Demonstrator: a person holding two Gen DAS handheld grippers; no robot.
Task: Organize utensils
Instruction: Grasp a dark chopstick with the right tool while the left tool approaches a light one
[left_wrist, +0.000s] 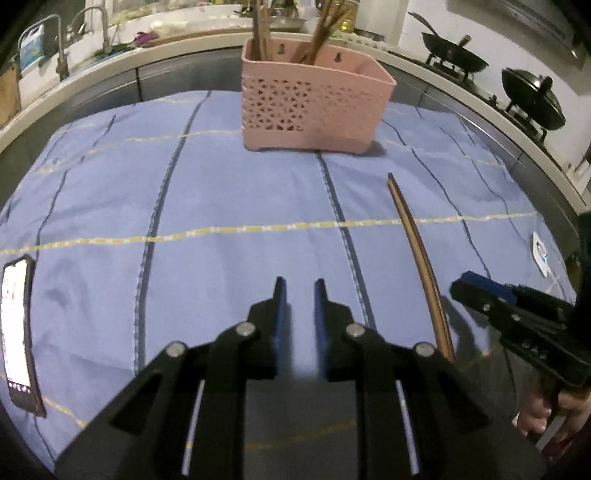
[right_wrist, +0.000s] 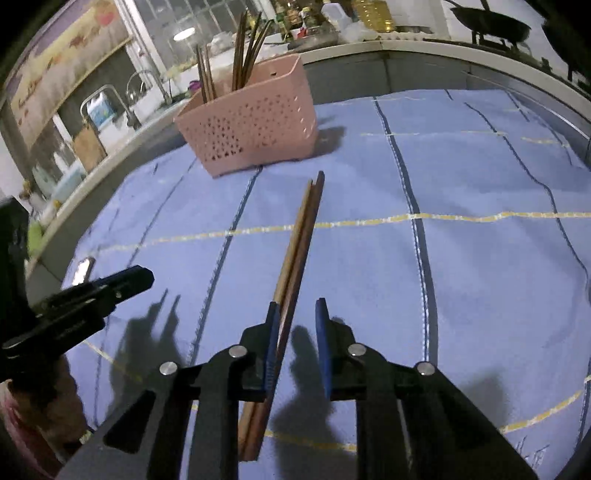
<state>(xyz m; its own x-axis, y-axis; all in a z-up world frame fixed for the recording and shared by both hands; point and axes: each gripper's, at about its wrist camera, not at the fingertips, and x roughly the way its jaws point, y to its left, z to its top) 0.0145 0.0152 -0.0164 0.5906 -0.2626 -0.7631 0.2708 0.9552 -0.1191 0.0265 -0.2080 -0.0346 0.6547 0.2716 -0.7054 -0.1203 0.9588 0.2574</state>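
Mostly done, I'd say: the left gripper (left_wrist: 299, 295) hangs spread and empty, and several chopsticks (left_wrist: 317, 33) stand in the pink basket (left_wrist: 314, 99). One pair (right_wrist: 295, 258) lies on the cloth (right_wrist: 480, 240), running between the right gripper's (right_wrist: 297, 314) spread jaws, not yet pinched.

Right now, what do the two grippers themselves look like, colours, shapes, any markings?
Both look alike. The left gripper and right gripper are black plastic, with angular linkage arms joined by round silver pins. Each has two flat, narrow fingers faced with blue pads. Thin white stripes run along the body. No cables or labels show. A bare hand grips the right one's handle.
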